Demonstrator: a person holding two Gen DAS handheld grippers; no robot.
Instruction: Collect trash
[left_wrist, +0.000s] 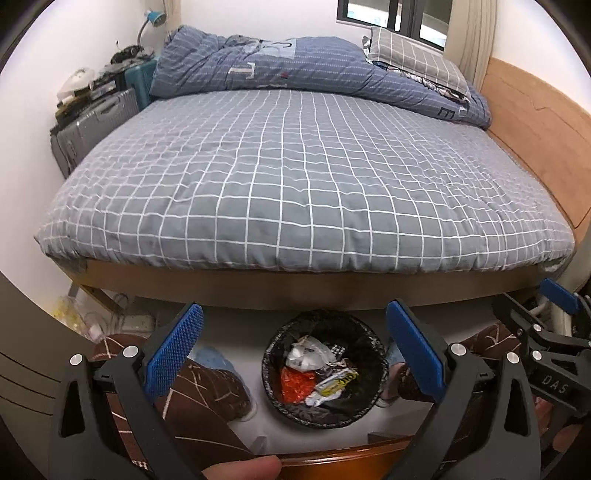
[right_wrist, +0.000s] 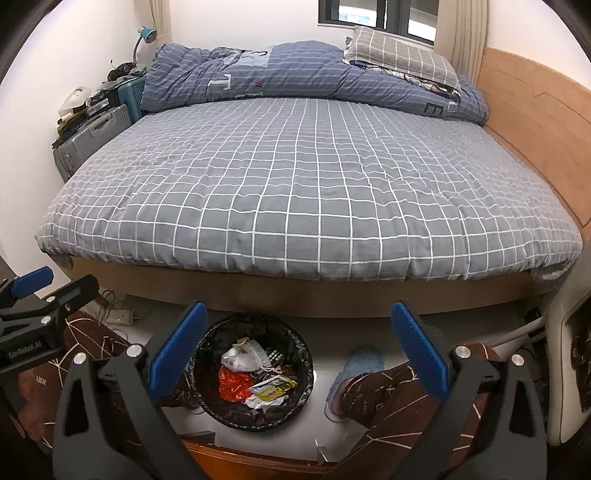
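Left tool (left_wrist: 295, 354): blue-padded fingers spread wide, nothing between them; hangs above the floor at the foot of the bed. Also seen at the left edge of the right wrist view.

Right tool (right_wrist: 299, 350): fingers likewise parted and empty; seen too at the right edge of the left wrist view.

Trash bin (left_wrist: 325, 369): round, lined with a black bag, standing on the pale floor (left_wrist: 258, 417) just in front of the bed frame, between two legs in brown patterned trousers. Framed between the left tool's fingers in the left wrist view; in the right wrist view sits nearer that tool's left finger.

Bin contents: crumpled white wrapper (left_wrist: 308, 352), red-orange wrapper (left_wrist: 297, 384), yellow-and-white packet (left_wrist: 334, 386), all lying inside the liner.

Bed (left_wrist: 295, 177): grey checked sheet, bare of litter; blue quilt (left_wrist: 280, 62) bunched at the far end, checked pillow (left_wrist: 413, 55) on top of it.

Beside the bed, left wall: grey suitcase (left_wrist: 92, 125), teal case behind it, blue desk lamp (left_wrist: 153, 18).

Left wrist view only: a fingertip (left_wrist: 240, 469) at the bottom edge; yellowish clutter by the bed leg.

Right wrist view only: light blue slipper (right_wrist: 360, 363) on one foot; white power strip (right_wrist: 118, 315) on the floor.
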